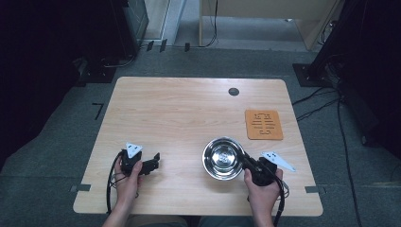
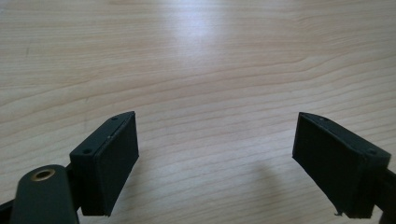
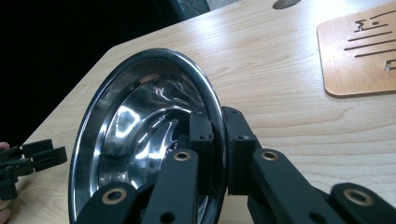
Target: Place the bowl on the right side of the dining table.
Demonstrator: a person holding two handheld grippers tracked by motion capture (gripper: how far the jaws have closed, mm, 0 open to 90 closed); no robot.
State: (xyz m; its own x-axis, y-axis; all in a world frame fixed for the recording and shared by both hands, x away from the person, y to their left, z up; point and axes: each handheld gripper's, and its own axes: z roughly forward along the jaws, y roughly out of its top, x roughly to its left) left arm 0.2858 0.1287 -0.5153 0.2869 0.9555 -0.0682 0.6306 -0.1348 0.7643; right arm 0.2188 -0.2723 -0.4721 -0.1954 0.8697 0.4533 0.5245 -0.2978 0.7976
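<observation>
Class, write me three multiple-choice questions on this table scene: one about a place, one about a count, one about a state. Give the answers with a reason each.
1. Where does the orange square wooden trivet lie relative to the shiny round steel bowl?
A. Beyond it, toward the table's far right
B. Under it
C. At the table's left edge

2. How many bowls are on the light wooden table?
A. One
B. Two
C. Three

3. What state is the right tool in?
A. Open above the trivet
B. Shut on the bowl's rim
C. Lying flat, holding nothing

Answers:
1. A, the high view shows the trivet apart from the bowl, farther back and to the right.
2. A, one steel bowl stands there.
3. B, the right gripper view shows one jaw inside the rim and one outside, pressed on it; the left tool is open over bare wood.
</observation>
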